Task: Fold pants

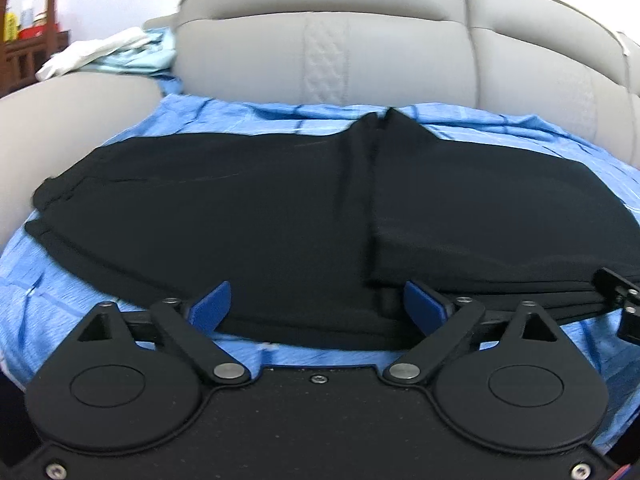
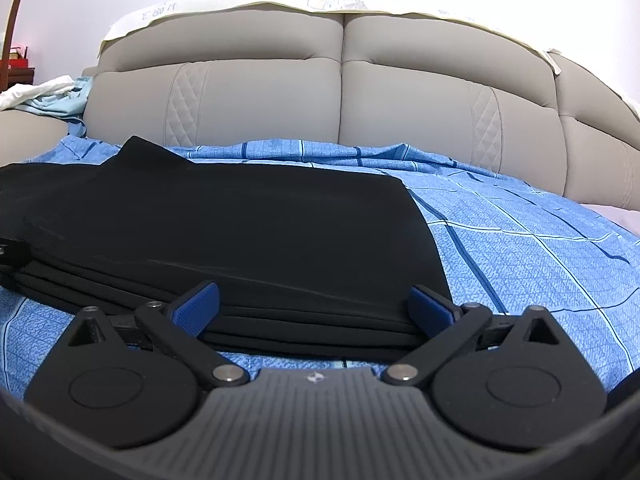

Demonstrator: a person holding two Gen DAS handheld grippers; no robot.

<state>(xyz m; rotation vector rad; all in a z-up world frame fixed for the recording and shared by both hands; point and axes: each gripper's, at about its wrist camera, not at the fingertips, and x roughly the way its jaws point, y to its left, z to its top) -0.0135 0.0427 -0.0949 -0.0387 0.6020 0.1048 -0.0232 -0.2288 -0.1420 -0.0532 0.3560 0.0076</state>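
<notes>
Pants, black, lie flat on the blue checked bedsheet, one end already doubled over into a layered stack at the near edge. Left gripper and right gripper both sit low at that edge, jaws spread wide, pads clear of cloth. Judgement: fabric released so the fold settles. Grey headboard behind.

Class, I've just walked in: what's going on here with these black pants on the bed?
A person holds a claw in each hand over black pants on a blue checked sheet. One end is already folded over. The left claw and right claw are both open at the near edge, gripping nothing.
</notes>
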